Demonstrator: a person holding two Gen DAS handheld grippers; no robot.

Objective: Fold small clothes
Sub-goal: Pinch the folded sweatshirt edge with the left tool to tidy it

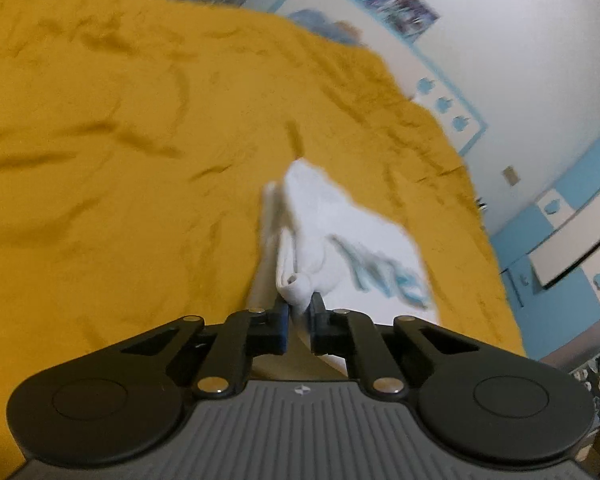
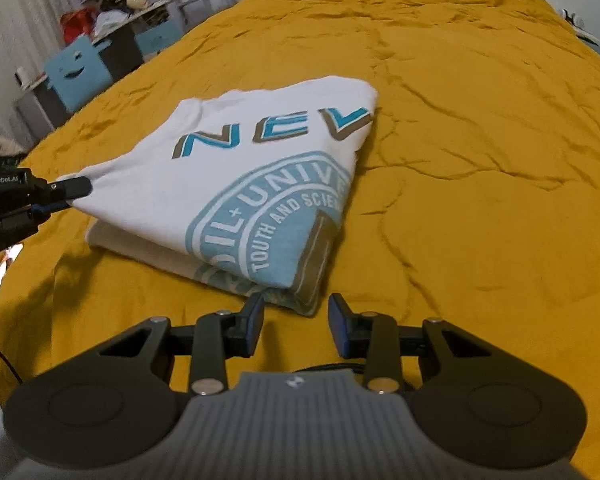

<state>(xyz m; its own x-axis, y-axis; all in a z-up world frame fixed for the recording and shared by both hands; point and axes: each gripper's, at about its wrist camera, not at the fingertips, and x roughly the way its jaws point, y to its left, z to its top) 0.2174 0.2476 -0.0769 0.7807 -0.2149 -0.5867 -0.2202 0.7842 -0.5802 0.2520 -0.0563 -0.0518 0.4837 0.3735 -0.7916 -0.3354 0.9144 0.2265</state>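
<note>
A white T-shirt (image 2: pixel 236 184) with blue and brown print lies partly folded on a mustard-yellow bedspread (image 2: pixel 480 160). My left gripper (image 1: pixel 299 310) is shut on a bunched edge of the shirt (image 1: pixel 324 232) and lifts it a little. It also shows at the left of the right wrist view (image 2: pixel 70 190), pinching the shirt's left corner. My right gripper (image 2: pixel 296 312) is open and empty, just in front of the shirt's near folded corner, not touching it.
The bed's edge (image 1: pixel 480 208) runs along a white and blue wall with a cabinet (image 1: pixel 572 216). Shelves and a blue chair (image 2: pixel 76 68) stand beyond the bed's far left side. Wrinkled bedspread lies right of the shirt.
</note>
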